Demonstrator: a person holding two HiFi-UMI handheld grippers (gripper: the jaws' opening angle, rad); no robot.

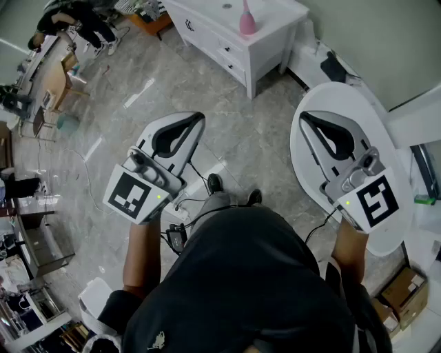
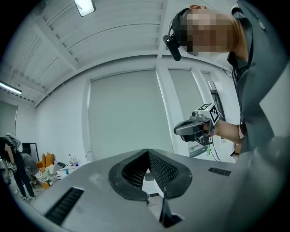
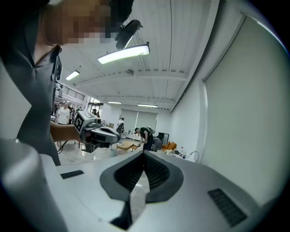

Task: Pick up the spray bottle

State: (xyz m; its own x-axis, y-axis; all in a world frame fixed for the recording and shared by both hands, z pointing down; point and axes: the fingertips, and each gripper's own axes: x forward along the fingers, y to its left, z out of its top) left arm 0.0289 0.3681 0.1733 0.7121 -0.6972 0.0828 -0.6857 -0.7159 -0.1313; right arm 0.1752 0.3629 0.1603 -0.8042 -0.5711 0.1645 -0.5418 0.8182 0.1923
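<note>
A pink bottle [image 1: 247, 19] stands on a white cabinet [image 1: 272, 31] at the far side of the room, well ahead of both grippers. My left gripper [image 1: 195, 120] is held level over the marble floor, its jaws shut with nothing between them [image 2: 147, 152]. My right gripper [image 1: 308, 118] hovers above a white round table [image 1: 386, 138], also shut and empty [image 3: 144, 154]. Each gripper shows in the other's view: the right gripper [image 2: 192, 129] and the left gripper [image 3: 97, 132]. Neither touches the bottle.
The cabinet has drawers [image 1: 224, 48] on its front. Cables and a power strip [image 1: 180, 212] lie on the floor by my feet. Cardboard boxes [image 1: 403, 289] sit at the lower right. People [image 1: 76, 21] and cluttered desks fill the far left.
</note>
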